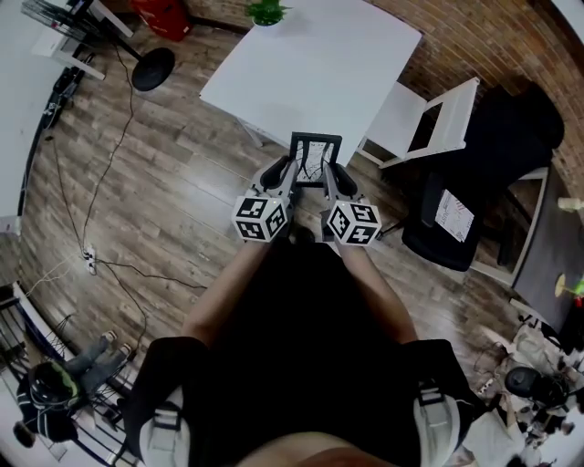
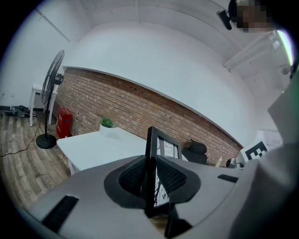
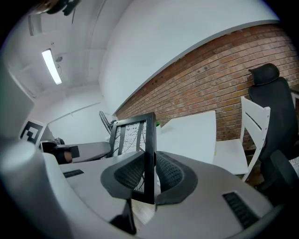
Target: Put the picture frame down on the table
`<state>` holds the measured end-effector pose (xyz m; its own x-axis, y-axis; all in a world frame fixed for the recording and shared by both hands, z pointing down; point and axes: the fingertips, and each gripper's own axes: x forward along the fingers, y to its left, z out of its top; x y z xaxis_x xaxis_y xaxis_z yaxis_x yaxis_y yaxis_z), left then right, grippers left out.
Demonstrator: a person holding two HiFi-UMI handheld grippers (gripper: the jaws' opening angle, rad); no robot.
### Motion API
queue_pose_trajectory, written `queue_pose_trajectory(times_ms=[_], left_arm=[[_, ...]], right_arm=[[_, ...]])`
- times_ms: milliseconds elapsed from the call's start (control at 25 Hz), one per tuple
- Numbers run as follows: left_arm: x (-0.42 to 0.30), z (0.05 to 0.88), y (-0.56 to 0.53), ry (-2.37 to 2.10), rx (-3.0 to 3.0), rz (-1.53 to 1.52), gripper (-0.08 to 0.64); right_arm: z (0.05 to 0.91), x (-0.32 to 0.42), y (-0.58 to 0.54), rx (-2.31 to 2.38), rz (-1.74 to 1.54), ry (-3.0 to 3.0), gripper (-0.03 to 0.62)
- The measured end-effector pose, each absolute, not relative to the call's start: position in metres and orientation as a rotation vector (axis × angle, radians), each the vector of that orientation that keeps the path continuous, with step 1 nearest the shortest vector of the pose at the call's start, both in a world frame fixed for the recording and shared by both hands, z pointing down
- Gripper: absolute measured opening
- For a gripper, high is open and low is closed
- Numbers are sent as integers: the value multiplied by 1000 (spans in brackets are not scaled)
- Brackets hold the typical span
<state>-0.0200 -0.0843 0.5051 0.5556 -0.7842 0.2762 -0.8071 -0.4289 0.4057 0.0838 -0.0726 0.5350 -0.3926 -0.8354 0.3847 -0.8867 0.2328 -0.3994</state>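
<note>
Nearest to us, our forearms reach forward over the wooden floor (image 1: pixel 182 182), with the two marker cubes (image 1: pixel 262 217) side by side. Just past them, the left claw (image 1: pixel 285 173) is clamped on the left rail of the picture frame (image 1: pixel 315 155), and the right claw (image 1: pixel 334 175) is clamped on its right rail. In the left gripper view, the ribbed pads of the left claw (image 2: pixel 152 175) press on either face of the black rail of the picture frame (image 2: pixel 164 148). In the right gripper view, the right claw (image 3: pixel 149 175) pinches the opposite rail of the picture frame (image 3: pixel 133 135) in the same way. Both claws are partly closed, only as wide as the rail is thick.

The frame hangs upright between the claws, in the air and resting on nothing. It sits just short of the near edge of the white desk (image 1: pixel 310 64). A white chair (image 1: pixel 429 123) stands to the right of the desk. A small potted plant (image 1: pixel 266 11) sits at the desk's far edge, by the brick wall (image 2: pixel 140 107).

We judge this to be the carrying step, with the frame not yet set down. The next move calls for bringing both claws forward together over the bare desk top. We would then lower the frame evenly until its bottom edge lands, and open the claws only once it rests steady. We cannot tell whether it has a back stand.
</note>
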Motion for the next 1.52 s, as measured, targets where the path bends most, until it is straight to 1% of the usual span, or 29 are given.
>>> queue_pose_trajectory(times_ms=[400,880,1520], left_arm=[[-16,528,-138,-1229,2276,110,81],[-11,565,-174,-1187,2230,174,81],[-1,613,-219,-1116,2168,268,81]], right_arm=[[555,88,-121,1695,916,-2337,71],[588,92,-150,1720,983,-2259,71],[629,100,-192,1694,968,-2158,71]])
